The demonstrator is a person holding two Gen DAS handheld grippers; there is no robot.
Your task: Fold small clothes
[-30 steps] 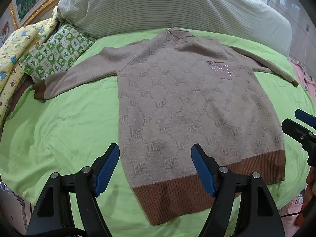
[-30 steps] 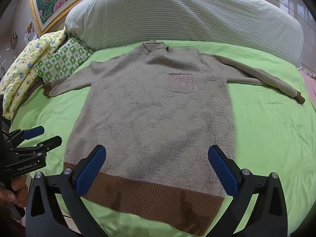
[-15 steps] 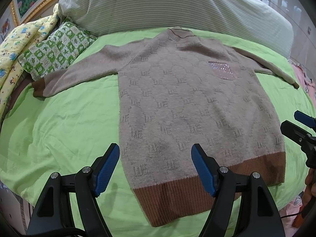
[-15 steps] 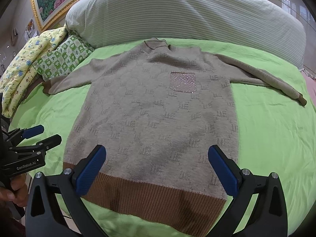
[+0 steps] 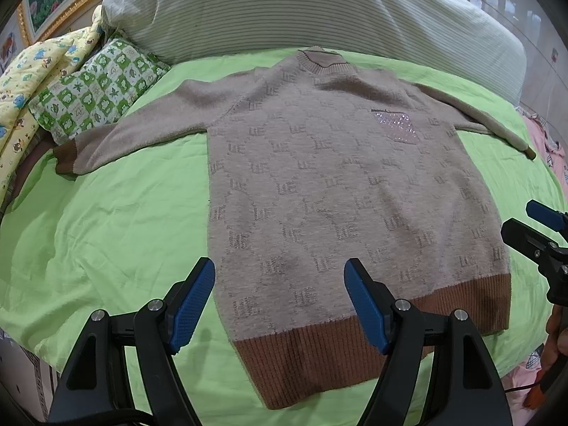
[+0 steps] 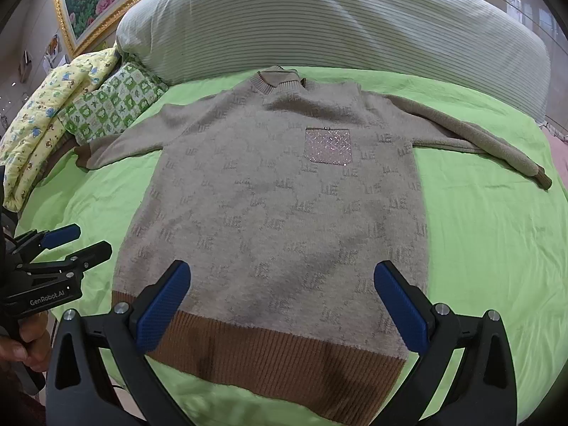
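Lying flat and face up on the green sheet (image 5: 106, 234), the sweater (image 5: 337, 184) has its collar (image 6: 280, 83) toward the striped pillow (image 6: 337, 25) and its brown hem (image 6: 284, 358) toward both cameras. Both sleeves are spread out to the sides; each ends in a brown cuff. Sparkly pocket (image 6: 328, 145) sits on the chest, right of centre in both views. No fold made yet.

Left gripper (image 5: 280, 301): jaws wide, nothing between them. It hovers over the hem's left corner area; one blue pad is over bare sheet, the other over the knit just above the brown band. Cannot tell if either pad touches the fabric.

Right gripper (image 6: 284, 305): jaws wide, nothing held. Both blue pads sit over the lower body of the sweater, just above the hem, one near each side edge. Contact with the cloth also unclear.

Each gripper shows at the edge of the other's view: the right one at the far right of the left wrist view, beside the hem's right corner; the left one at the far left of the right wrist view, off the sweater, over the sheet edge, with a hand (image 6: 25, 340) on its grip.

Checked green pillow (image 5: 96, 88) and yellow printed quilt (image 5: 28, 88) lie near the left cuff (image 5: 65, 158), at the sheet's edge.
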